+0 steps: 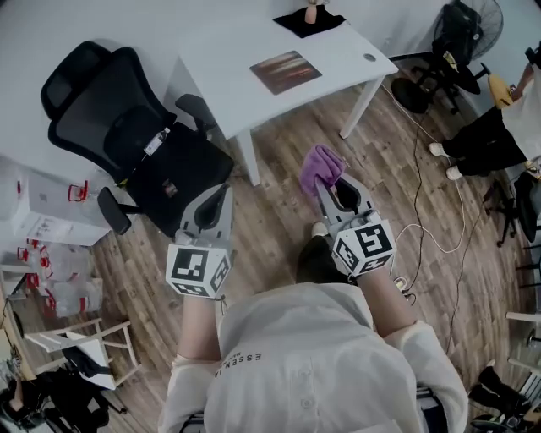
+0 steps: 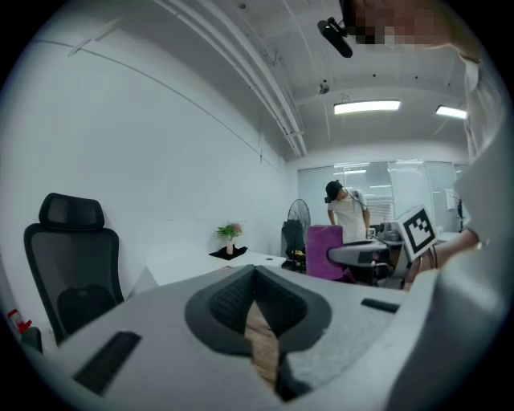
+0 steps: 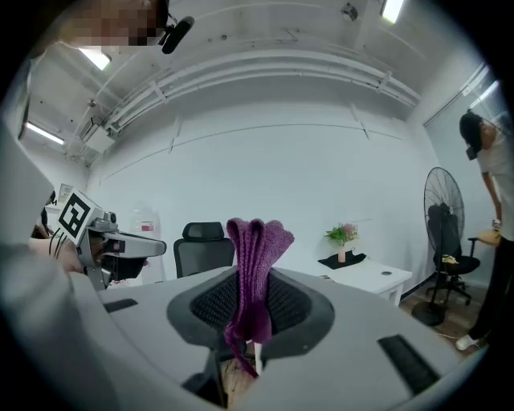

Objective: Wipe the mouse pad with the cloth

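Note:
The brown mouse pad (image 1: 286,71) lies flat on the white desk (image 1: 228,76), well ahead of both grippers. My right gripper (image 1: 325,182) is held up above the wooden floor, shut on a folded purple cloth (image 1: 321,166). In the right gripper view the cloth (image 3: 255,257) sticks up between the dark pads (image 3: 291,303). My left gripper (image 1: 222,196) is level with it on the left, shut with nothing in it; its jaws meet in the left gripper view (image 2: 255,282). From there the cloth (image 2: 324,251) shows to the right.
A black office chair (image 1: 127,127) stands left of the desk, close in front of the left gripper. A black mat with a small plant (image 1: 309,19) sits at the desk's far end. Cables (image 1: 439,211) trail over the floor at right, near a person (image 1: 494,127) and a fan (image 3: 440,217).

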Demonstrator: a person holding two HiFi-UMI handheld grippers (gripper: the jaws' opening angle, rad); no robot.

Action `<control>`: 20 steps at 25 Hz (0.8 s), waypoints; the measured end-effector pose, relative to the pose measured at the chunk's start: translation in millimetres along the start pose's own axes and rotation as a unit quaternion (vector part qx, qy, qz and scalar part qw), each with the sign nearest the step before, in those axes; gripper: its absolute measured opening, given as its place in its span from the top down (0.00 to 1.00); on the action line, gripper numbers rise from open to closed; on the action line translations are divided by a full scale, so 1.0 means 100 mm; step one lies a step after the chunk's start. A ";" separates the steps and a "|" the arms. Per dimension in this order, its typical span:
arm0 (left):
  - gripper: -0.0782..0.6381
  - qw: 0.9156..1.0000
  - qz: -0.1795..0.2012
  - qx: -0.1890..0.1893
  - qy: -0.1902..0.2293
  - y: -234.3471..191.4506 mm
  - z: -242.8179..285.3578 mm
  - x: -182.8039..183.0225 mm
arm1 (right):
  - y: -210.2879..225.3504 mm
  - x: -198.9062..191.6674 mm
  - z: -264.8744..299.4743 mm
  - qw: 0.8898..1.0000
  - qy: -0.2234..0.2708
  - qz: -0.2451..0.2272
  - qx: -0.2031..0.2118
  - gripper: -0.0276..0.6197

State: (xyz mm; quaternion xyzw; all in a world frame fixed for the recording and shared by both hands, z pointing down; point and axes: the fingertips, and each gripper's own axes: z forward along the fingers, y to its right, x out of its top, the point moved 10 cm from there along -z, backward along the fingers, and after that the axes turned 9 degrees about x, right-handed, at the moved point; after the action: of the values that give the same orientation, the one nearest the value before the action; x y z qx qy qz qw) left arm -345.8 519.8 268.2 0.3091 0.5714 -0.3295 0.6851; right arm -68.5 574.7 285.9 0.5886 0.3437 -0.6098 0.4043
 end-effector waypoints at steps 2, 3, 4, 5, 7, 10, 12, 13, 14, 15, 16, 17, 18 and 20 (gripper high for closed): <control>0.89 1.000 -0.005 0.012 -0.005 0.10 0.34 0.09 | 0.43 0.04 0.16 1.000 -0.006 0.007 0.019 0.81; 0.89 1.000 -0.009 0.017 -0.009 0.14 0.51 0.14 | 0.64 0.06 0.24 1.000 -0.010 0.009 0.029 0.81; 0.89 1.000 -0.013 0.023 -0.012 0.18 0.69 0.18 | 0.85 0.09 0.33 0.999 -0.014 0.008 0.039 0.81; 0.89 0.999 -0.016 0.032 -0.015 0.21 0.87 0.23 | 1.05 0.12 0.41 0.999 -0.019 0.004 0.049 0.81; 0.89 0.998 -0.019 0.054 -0.015 0.26 1.22 0.30 | 1.45 0.16 0.58 0.997 -0.028 -0.008 0.070 0.81; 0.89 0.996 -0.027 0.079 -0.012 0.36 1.75 0.39 | 2.01 0.21 0.85 0.994 -0.038 -0.018 0.098 0.81; 0.89 0.995 -0.031 0.093 -0.010 0.42 2.04 0.45 | 2.32 0.22 1.02 0.992 -0.051 -0.019 0.113 0.81; 0.89 0.994 -0.033 0.101 -0.008 0.44 2.17 0.48 | 2.45 0.22 1.12 0.991 -0.060 -0.018 0.120 0.81; 0.89 0.994 -0.035 0.108 -0.007 0.44 2.29 0.51 | 2.57 0.22 1.22 0.989 -0.069 -0.014 0.127 0.81; 0.89 0.993 -0.040 0.114 -0.006 0.44 2.40 0.54 | 2.68 0.22 1.32 0.988 -0.078 -0.010 0.135 0.81; 0.89 0.992 -0.044 0.118 -0.005 0.43 2.51 0.56 | 2.78 0.21 1.42 0.986 -0.085 -0.007 0.142 0.81; 0.89 0.991 -0.049 0.121 -0.006 0.42 2.62 0.58 | 2.87 0.21 1.51 0.985 -0.091 -0.004 0.148 0.81; 0.89 0.991 -0.051 0.124 -0.008 0.41 2.72 0.58 | 2.96 0.21 1.60 0.984 -0.096 -0.003 0.153 0.81; 0.89 0.990 -0.047 0.131 -0.016 0.36 2.92 0.57 | 3.12 0.20 1.80 0.981 -0.108 0.000 0.161 0.81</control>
State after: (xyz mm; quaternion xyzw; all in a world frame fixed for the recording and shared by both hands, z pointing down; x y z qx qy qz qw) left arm -140.2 302.3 258.7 0.3639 0.5265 -0.4379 0.6313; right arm 132.3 275.6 296.6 0.5767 0.1954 -0.7170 0.3392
